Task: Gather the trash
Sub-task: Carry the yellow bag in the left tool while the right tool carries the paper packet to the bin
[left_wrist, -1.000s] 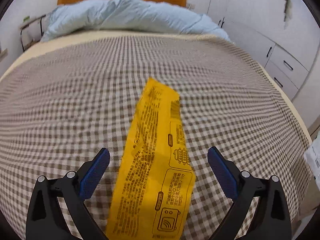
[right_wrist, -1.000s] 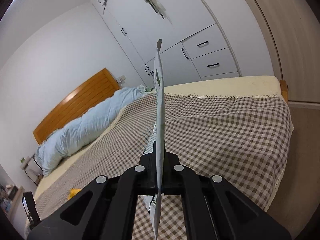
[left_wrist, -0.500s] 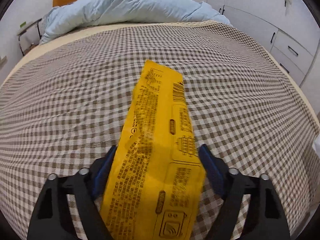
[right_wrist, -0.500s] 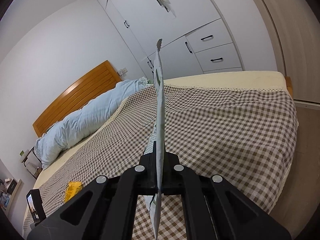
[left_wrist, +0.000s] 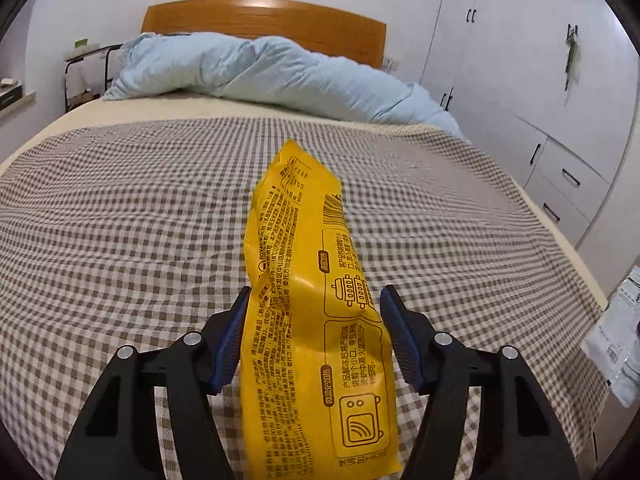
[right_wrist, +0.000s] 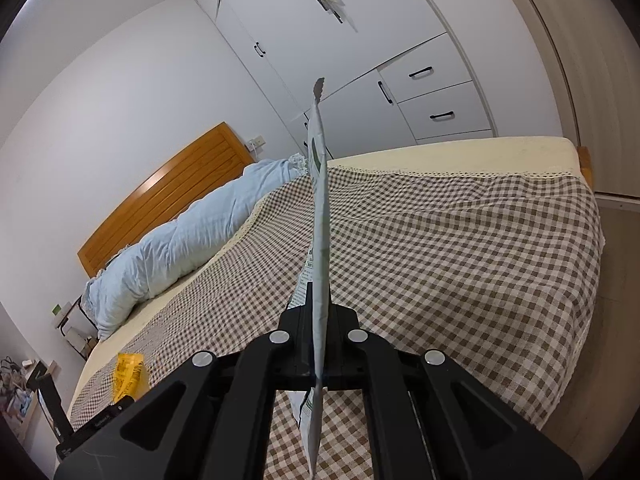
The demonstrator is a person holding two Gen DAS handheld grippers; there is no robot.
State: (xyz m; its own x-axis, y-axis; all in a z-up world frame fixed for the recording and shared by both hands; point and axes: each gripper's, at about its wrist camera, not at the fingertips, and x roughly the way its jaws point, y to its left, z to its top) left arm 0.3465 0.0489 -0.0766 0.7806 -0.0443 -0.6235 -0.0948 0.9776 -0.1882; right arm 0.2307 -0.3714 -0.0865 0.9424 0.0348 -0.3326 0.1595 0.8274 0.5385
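the left gripper (left_wrist: 312, 332) is closing, blue pads flanking the yellow wrapper (left_wrist: 312, 320), which angles up off the checked bedspread (left_wrist: 120, 220); whether both pads press yet, i cannot tell. squeeze until the film buckles slightly. the right gripper (right_wrist: 318, 322) is clenched on a flat white pouch (right_wrist: 320, 208). far off lies a blue duvet (left_wrist: 260, 68); nothing blocks the way.

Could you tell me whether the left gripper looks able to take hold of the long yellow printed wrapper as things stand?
Probably yes: the long yellow printed wrapper already lies between the closing jaws of the left gripper, with nothing in the way; only a small gap shows beside the right-hand pad.
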